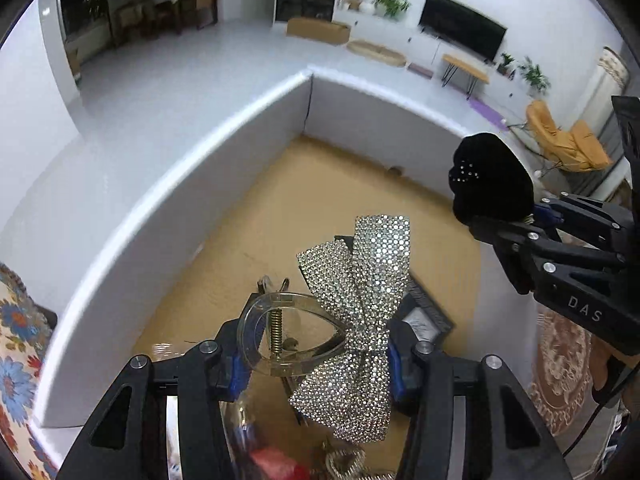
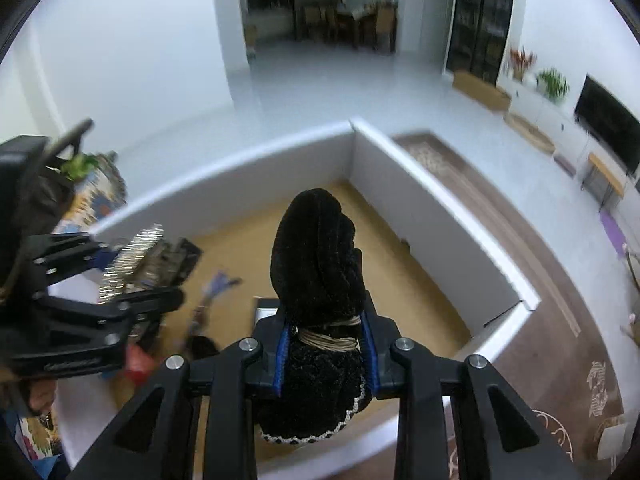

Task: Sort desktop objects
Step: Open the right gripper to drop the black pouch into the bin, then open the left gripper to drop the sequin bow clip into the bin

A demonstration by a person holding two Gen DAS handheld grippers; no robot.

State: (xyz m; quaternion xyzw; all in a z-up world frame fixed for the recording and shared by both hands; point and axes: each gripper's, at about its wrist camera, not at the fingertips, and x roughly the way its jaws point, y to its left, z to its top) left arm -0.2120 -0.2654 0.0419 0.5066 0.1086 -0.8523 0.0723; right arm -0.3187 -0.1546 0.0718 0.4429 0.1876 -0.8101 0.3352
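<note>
My left gripper point(image 1: 318, 344) is shut on a rhinestone bow hair clip point(image 1: 360, 292); its clear claw with a spring sits by the left pad. I hold it above a white-walled box point(image 1: 200, 184) with a tan floor. At the right edge of that view, my right gripper point(image 1: 532, 220) carries a black velvet bow point(image 1: 492, 176). In the right wrist view the right gripper point(image 2: 326, 340) is shut on the black bow point(image 2: 316, 256) at its tan cord band, over the same box point(image 2: 420, 200). The left gripper point(image 2: 116, 276) and the sparkly bow point(image 2: 132, 252) show blurred at the left.
On the box floor lie a small dark picture frame point(image 1: 424, 316), a red item point(image 1: 276, 464) and a blurred purple-tipped object point(image 2: 216, 284). A floral cloth point(image 1: 16, 344) lies left of the box, and a patterned rug point(image 2: 560, 360) to its right. The box's far half is bare tan floor.
</note>
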